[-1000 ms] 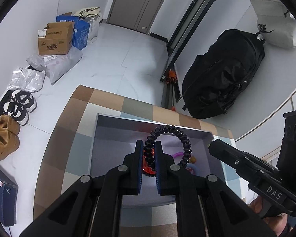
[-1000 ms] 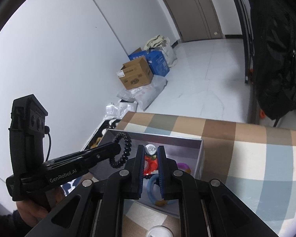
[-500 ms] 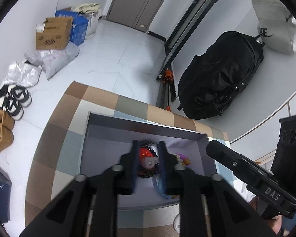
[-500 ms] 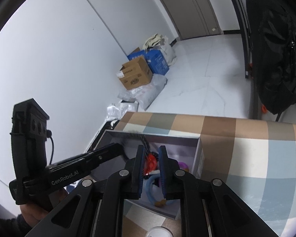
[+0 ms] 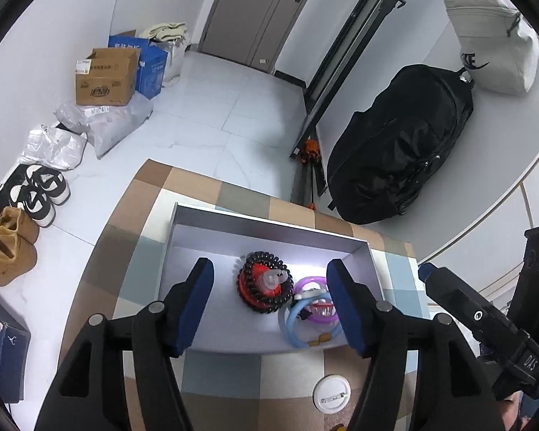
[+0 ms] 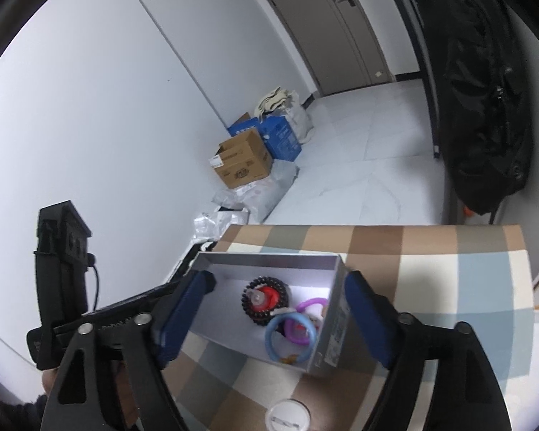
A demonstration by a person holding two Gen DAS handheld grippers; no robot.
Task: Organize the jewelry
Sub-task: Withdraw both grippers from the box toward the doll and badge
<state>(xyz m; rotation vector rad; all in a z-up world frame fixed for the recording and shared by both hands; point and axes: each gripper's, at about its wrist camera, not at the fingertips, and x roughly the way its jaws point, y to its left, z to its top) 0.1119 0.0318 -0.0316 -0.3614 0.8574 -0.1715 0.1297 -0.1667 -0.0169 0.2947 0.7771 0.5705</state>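
Note:
A grey open box sits on the checked tablecloth. Inside lie a black bead bracelet around a red piece, a purple ring and a light blue ring. My left gripper is open above the box, over the bracelet, holding nothing. My right gripper is open over the box and empty. The right gripper's body shows at the right of the left wrist view, the left gripper's body at the left of the right wrist view.
A white round lid lies on the cloth in front of the box. A black bag leans by the wall. Cardboard boxes, bags and shoes lie on the floor to the left.
My left gripper opened and let go of the black bead bracelet, which now lies in the box. My right gripper also opened. Both pulled back a little.

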